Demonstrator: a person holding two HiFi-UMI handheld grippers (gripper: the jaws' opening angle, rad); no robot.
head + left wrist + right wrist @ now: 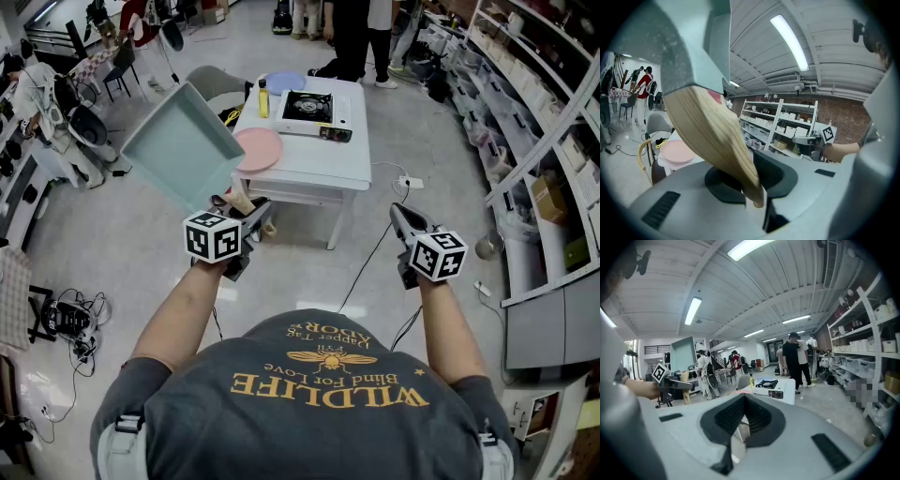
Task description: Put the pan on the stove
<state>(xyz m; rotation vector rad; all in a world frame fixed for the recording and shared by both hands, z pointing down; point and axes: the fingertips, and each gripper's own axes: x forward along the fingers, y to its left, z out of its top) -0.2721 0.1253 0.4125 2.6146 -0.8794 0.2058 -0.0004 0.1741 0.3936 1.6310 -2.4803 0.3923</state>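
Observation:
A square pale-teal pan (183, 145) with a wooden handle (241, 202) is held up in the air, tilted, left of the white table (309, 161). My left gripper (251, 220) is shut on the handle (717, 136), which runs up between its jaws to the pan body (689, 42). A black-and-white portable stove (309, 105) stands on the table's far side, also visible in the right gripper view (767, 384). My right gripper (401, 220) hangs in front of the table's right corner, jaws together and holding nothing (740, 432).
On the table lie a pink plate (258, 148), a blue plate (284, 82) and a yellow bottle (263, 98) left of the stove. Shelving (534, 112) lines the right side. Cables (66, 319) lie on the floor at left. People stand beyond the table.

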